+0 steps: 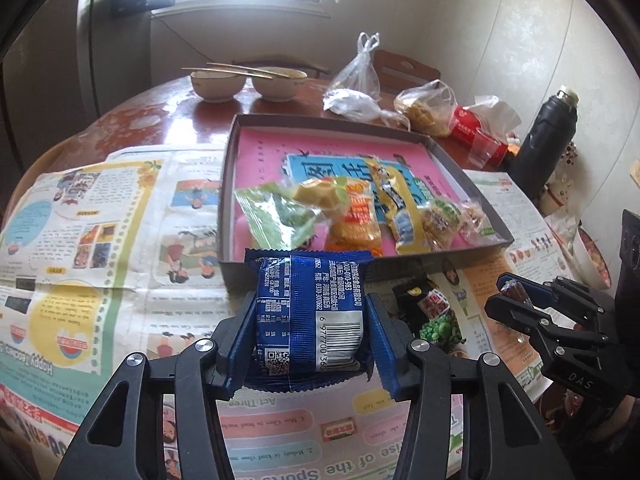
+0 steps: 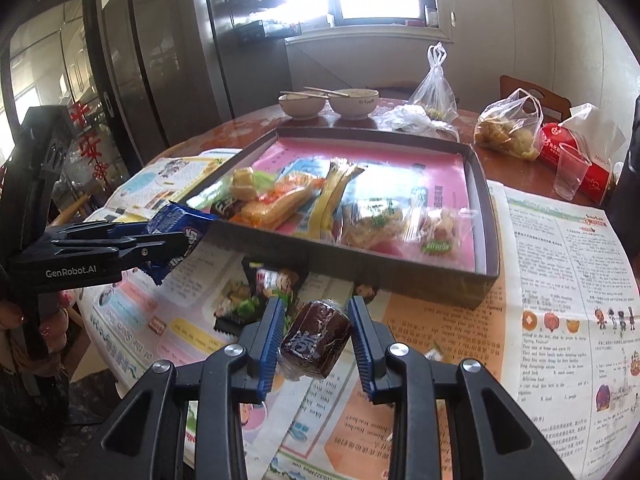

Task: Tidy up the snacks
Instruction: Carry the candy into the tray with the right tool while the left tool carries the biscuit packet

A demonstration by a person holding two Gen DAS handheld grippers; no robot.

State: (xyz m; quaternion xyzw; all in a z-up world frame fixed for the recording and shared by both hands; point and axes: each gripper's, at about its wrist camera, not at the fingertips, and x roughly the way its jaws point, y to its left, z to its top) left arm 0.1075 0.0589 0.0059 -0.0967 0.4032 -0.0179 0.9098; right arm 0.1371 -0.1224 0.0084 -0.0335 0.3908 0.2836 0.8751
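Left wrist view: the left gripper (image 1: 310, 332), lower centre, clamps a blue snack packet (image 1: 308, 316) before the tray (image 1: 256, 270). The right gripper (image 2: 316, 338) pinches a brown wrapped snack (image 2: 316, 338) above the newspaper-covered table (image 2: 560, 280), window upper centre.

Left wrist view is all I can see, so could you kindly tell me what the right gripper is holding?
Observer: The right gripper holds a small brown wrapped snack between its fingers, tilted, above the newspaper.
Operator: Thank you. Is my blue packet over the box yet?
Observer: Not yet. In the right wrist view, the blue packet in the left gripper is raised off the paper, just outside the near left corner of the box.
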